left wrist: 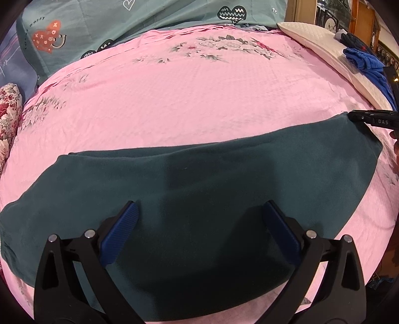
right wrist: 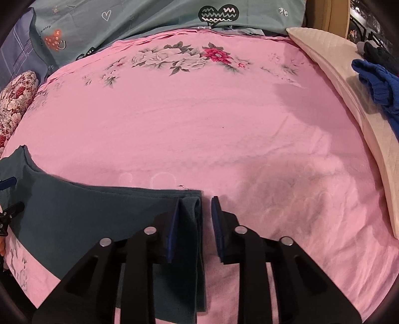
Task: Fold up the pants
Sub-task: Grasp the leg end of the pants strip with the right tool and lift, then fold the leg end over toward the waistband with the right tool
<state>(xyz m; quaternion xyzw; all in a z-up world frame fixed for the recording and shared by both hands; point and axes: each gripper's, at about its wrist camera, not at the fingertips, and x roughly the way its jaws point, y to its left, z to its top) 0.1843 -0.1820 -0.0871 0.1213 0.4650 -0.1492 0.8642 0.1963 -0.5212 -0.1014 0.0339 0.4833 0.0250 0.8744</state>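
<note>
The dark teal pants (left wrist: 199,189) lie folded into a long band across the pink floral bed sheet (left wrist: 189,99). My left gripper (left wrist: 199,211) is wide open just above the middle of the band, holding nothing. In the left wrist view my right gripper (left wrist: 371,121) shows at the band's far right corner. In the right wrist view my right gripper (right wrist: 195,206) is open, its jaws straddling the right end edge of the pants (right wrist: 99,214); the cloth lies loose between them.
A teal quilt with heart prints (right wrist: 149,17) lies at the head of the bed. A cream pillow (right wrist: 349,104) with blue clothes (right wrist: 376,82) on it runs along the right side. A red floral cushion (right wrist: 17,99) sits at the left.
</note>
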